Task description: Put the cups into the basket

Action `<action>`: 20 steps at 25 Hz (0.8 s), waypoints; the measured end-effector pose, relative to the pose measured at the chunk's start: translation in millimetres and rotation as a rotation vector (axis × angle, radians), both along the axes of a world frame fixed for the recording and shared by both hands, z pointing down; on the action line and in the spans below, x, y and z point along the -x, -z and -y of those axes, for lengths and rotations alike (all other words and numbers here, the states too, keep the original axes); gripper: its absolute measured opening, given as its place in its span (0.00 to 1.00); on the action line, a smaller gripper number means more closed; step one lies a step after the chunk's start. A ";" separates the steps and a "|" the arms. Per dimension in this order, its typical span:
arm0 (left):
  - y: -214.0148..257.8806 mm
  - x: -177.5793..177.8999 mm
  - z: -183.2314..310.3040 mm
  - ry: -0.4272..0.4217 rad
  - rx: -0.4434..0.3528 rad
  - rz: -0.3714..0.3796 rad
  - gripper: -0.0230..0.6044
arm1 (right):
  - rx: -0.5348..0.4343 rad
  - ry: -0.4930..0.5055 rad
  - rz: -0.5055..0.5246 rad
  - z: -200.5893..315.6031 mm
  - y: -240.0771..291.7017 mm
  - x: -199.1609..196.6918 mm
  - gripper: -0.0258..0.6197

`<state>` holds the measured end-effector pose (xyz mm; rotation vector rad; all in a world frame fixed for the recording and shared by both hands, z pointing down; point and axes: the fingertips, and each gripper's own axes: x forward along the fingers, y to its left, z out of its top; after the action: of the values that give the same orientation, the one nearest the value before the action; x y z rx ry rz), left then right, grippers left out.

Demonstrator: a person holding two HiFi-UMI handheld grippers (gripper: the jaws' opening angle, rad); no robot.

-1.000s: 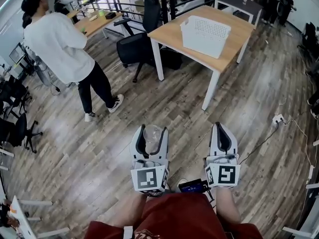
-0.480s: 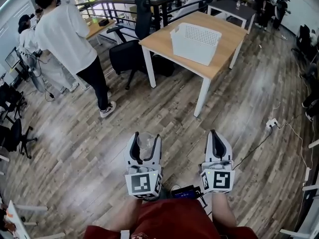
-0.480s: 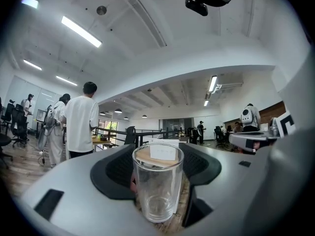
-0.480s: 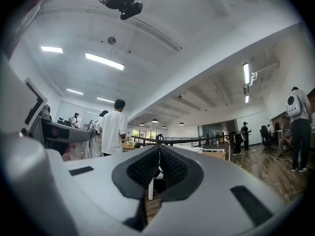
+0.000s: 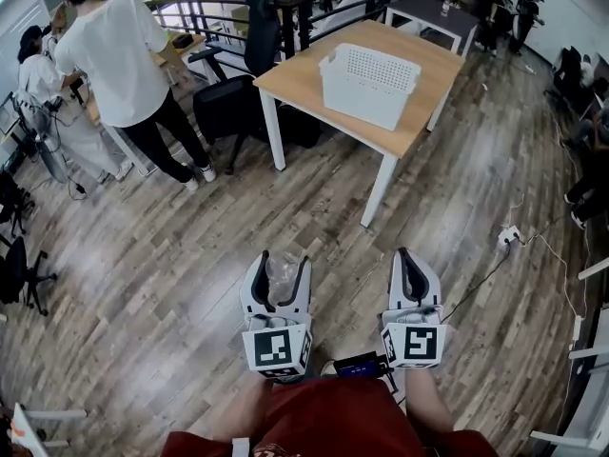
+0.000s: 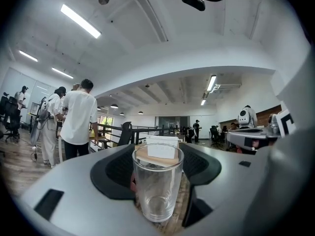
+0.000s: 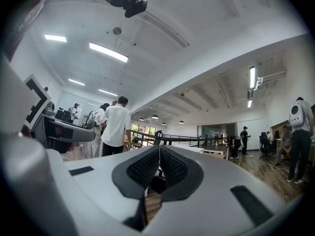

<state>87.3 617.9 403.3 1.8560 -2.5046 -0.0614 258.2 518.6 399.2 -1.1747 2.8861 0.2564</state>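
Left gripper (image 5: 282, 261), lower centre of the head view, is clamped on a clear glass cup (image 6: 156, 185). Its jaws are spread wide, with the pads against the cup's side wall. The cup stands upright, mouth up, and looks empty. Right gripper (image 5: 411, 261), just right of it at the same level, has its jaws pressed together with nothing between them. Both point level, out over the wood floor (image 5: 181, 255). My read on the cup: rigid, smooth glass, so it's slippery against the pads and won't give. It's light while empty but will chip or break if dropped or knocked on a hard edge. The current hold on the side wall around mid-height looks right. A grip on the rim would be less stable and would load the thinnest part. Squeeze just enough to stop slip, and keep it vertical. The white perforated basket (image 5: 366, 101) sits on the wooden table (image 5: 300, 76) in the upper centre of the head view, well apart from the grippers with open floor between. I can't see any cup inside it from here. For placement, I'd lower the base onto the basket floor before opening, not release from above. Farther back, a black office chair (image 5: 233, 103) stands at the table's left, and a person in a white shirt (image 5: 119, 46) is at upper left. Neither is in the direct line to the basket.
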 end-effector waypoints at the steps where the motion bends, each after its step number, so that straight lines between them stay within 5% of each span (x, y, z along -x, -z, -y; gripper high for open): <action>1: -0.2 4.9 3.5 -0.006 0.000 -0.001 0.49 | 0.003 -0.002 -0.001 2.2 -0.4 6.0 0.06; 20: 12.6 118.2 43.2 -0.106 -0.006 0.008 0.49 | -0.001 -0.081 -0.002 40.5 12.5 115.0 0.06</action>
<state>-30.9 574.8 390.7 1.9914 -2.4091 -0.0600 143.2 478.0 386.7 -1.2929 2.8435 0.2596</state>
